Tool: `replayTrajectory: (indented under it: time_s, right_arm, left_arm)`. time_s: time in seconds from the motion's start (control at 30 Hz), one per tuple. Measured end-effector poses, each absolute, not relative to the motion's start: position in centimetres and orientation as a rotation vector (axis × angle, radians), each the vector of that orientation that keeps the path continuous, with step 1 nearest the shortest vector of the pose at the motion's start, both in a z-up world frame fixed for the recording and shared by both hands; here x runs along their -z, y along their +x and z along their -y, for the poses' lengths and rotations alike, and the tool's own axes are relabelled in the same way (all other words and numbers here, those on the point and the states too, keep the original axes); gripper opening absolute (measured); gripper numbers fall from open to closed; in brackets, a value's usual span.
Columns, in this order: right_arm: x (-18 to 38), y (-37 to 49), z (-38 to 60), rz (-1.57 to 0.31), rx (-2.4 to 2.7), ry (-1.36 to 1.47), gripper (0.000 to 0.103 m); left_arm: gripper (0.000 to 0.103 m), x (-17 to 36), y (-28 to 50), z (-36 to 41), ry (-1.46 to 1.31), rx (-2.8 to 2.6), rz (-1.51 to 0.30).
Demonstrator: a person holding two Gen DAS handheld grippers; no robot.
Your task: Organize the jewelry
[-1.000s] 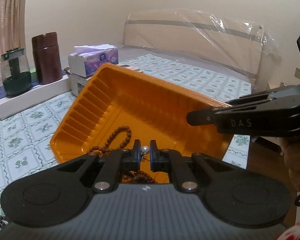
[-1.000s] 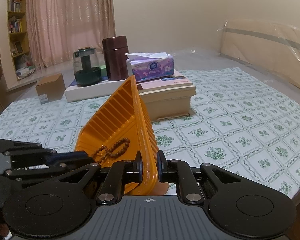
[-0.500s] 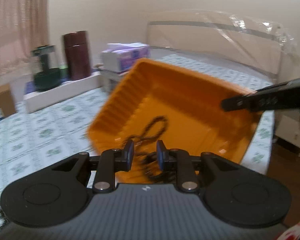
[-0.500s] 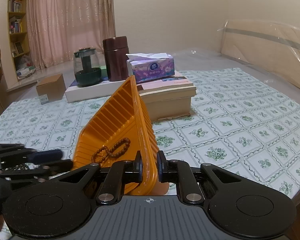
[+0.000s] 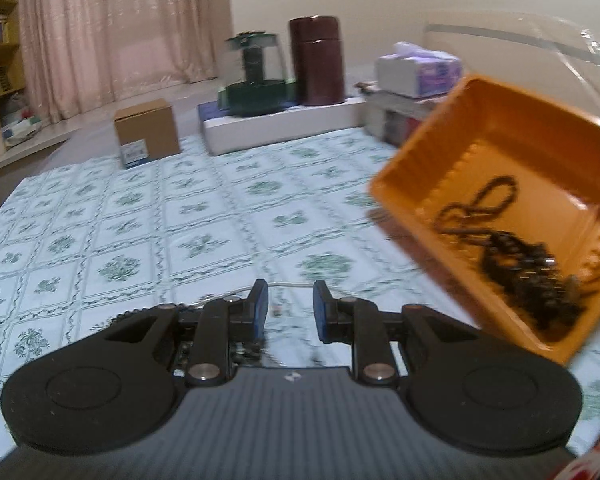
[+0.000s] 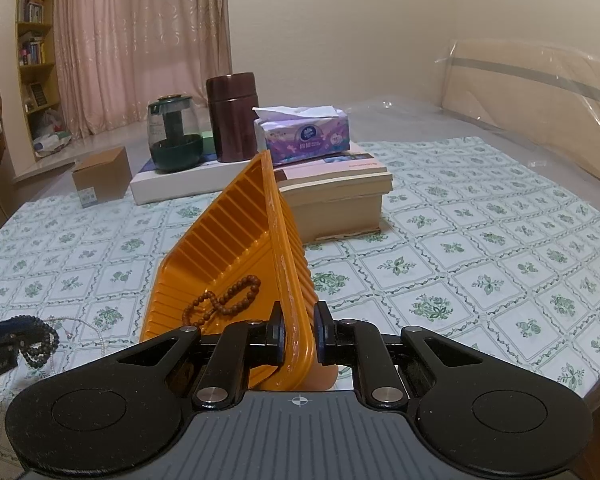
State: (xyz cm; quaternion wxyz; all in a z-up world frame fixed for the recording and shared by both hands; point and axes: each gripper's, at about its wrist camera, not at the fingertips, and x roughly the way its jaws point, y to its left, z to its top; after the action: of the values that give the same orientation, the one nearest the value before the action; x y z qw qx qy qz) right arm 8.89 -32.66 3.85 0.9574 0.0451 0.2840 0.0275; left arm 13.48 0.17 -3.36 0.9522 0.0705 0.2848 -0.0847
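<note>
Since a second ago, the left gripper (image 5: 287,304) has swung off to the left, away from the orange tray (image 5: 428,148), and now sits over the flowered cloth (image 5: 140,208). Its jaws have just been opening, and now they stand a little apart with nothing between them. A moment ago they held a small pearl piece over the tray; now the pads are bare.

From big to small: the flowered cloth covers the whole bed. At the far side, a flat white box (image 6: 172,184) holds a glass pot (image 6: 175,136) and a dark brown can (image 6: 232,116). A small cardboard box (image 6: 102,176) sits to the left of them. A tissue box (image 6: 306,134) rests on a stack of books (image 6: 340,196) to the right.

The orange tray is tipped up on its side, near the close edge of the bed. The right gripper (image 6: 298,336) has not moved. Its jaws are pinched tight on the tray's near rim.

Inside the tray lies a loop of brown beads (image 6: 224,300). In the left view, a darker heap of beads (image 5: 532,280) sits lower in the tray, but it is blurry.

On the cloth to the left of the tray, a string of dark beads (image 6: 40,344) lies beside a thin pale chain (image 6: 84,326).
</note>
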Motion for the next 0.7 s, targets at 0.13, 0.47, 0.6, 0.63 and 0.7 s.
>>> replayTrajectory:
  time_s: [0.13, 0.47, 0.6, 0.63, 0.7]
  right_arm:
    - [-3.9, 8.8, 32.6, -0.576, -0.055, 0.089, 0.014]
    - [-3.8, 9.1, 32.8, -0.581, -0.053, 0.081, 0.014]
    - [-3.8, 9.2, 32.9, -0.582, -0.051, 0.081, 0.014]
    - [-3.7, 9.2, 32.9, -0.583, -0.05, 0.081, 0.014]
    - [-3.7, 9.2, 32.9, -0.582, -0.05, 0.082, 0.014]
  left_arm:
    - [0.021, 4.9, 15.4, -0.5, 0.155, 0.149, -0.602]
    - [0.021, 7.5, 18.4, 0.8, 0.215, 0.157, -0.665]
    - [0.018, 7.9, 18.5, 0.9, 0.218, 0.159, -0.669]
    - [0.013, 7.9, 18.5, 1.0, 0.221, 0.162, -0.669]
    - [0.006, 7.9, 18.6, 1.0, 0.225, 0.161, -0.672]
